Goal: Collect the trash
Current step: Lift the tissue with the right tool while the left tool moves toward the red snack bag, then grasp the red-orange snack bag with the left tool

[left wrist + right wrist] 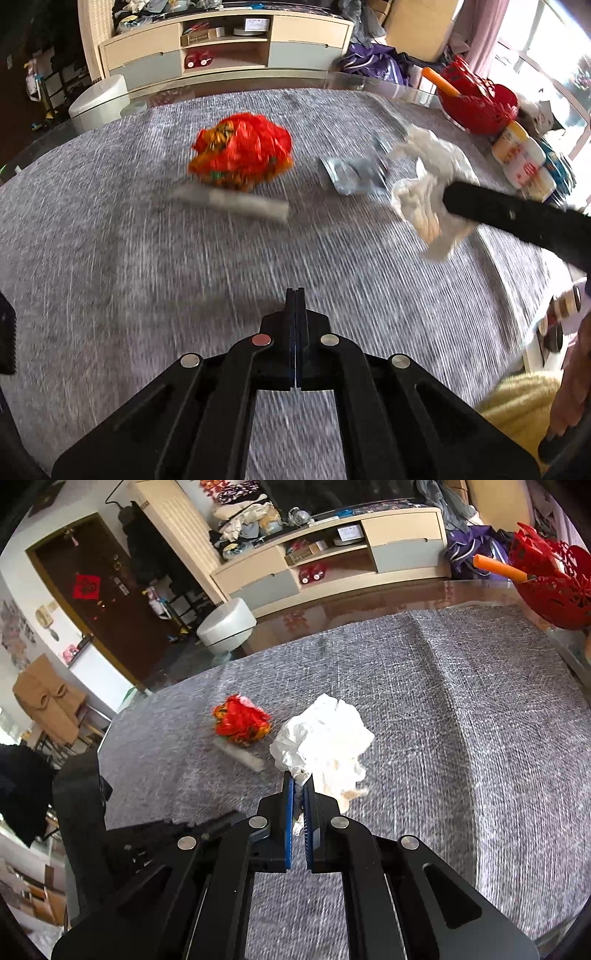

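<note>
Right wrist: right tool [298, 781] pinches crumpled white tissue [325, 734].

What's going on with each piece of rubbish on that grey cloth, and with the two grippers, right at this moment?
Left gripper: shut, holding nothing, above the cloth.
Right gripper: shut on the crumpled white tissue.
Crumpled white tissue: pinched at its near edge.
Crumpled red and orange wrapper: loose on the cloth, untouched.
Thin grey paper tube: lying flat beside the wrapper.
Silver foil packet: lying on the cloth.
Grey woven tablecloth: spread flat.

Home living room: TV cabinet [332, 554], cloth-covered table [443, 701]
</note>
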The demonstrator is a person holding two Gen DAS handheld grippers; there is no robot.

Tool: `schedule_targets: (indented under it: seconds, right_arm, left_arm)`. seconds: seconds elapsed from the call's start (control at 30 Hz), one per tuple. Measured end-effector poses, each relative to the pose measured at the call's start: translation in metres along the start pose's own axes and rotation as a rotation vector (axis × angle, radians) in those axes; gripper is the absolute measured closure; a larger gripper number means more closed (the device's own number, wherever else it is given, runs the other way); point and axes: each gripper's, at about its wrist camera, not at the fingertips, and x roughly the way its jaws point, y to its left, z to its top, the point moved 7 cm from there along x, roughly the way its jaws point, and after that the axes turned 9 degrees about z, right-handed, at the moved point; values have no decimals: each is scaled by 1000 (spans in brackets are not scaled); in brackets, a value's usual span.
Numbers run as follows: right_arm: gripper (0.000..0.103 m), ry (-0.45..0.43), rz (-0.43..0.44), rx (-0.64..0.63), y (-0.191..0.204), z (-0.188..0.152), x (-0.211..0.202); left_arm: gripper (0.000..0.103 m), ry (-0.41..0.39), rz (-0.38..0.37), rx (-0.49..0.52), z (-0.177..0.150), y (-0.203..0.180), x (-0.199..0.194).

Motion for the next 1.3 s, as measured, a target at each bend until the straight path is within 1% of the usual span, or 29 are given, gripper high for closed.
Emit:
schedule_targets:
  seconds: [0.2, 0.43, 0.6, 0.77, 0.93, 1.0, 1.07, 1.17, 1.2, 1.3]
  right_arm:
    - [97, 0, 0, -21, 17, -21, -19]
    - [97, 11, 8, -26, 31, -54, -37]
    - [97, 4, 9, -24, 31, -61, -46]
    - [97, -28, -7, -34, 26, -52, -47]
    - [97, -50, -20, -33, 12, -33, -39]
    - [97, -57, -24, -24, 4, -29, -35]
    - [97, -57, -24, -16, -5, -27, -31]
    - [97, -48, -14, -6, -13, -26, -24]
    - [97, -46, -9, -5, -14, -26, -23]
    - [97, -39, 8, -16, -16, -25, -21]
  left_arm:
    - [103, -26, -14, 4, -28, 2, -35]
    - [103, -89, -37, 7, -54, -1, -89]
    - [103, -99, -35, -3, -58, -1, -100]
    - [103, -85, -42, -11, -43, 2, -81]
    - [103, -81, -38, -34, -15, 9, -55]
    - [92, -77, -36, -47, -5, 11, -45]
    - [87, -72, -33, -51, 7, 10, -32]
    - [71, -67, -26, -57, 22, 6, -16]
    - [69, -67, -20, -59, 26, 5, -12]
    - [66, -61, -9, -83, 38, 4, 3]
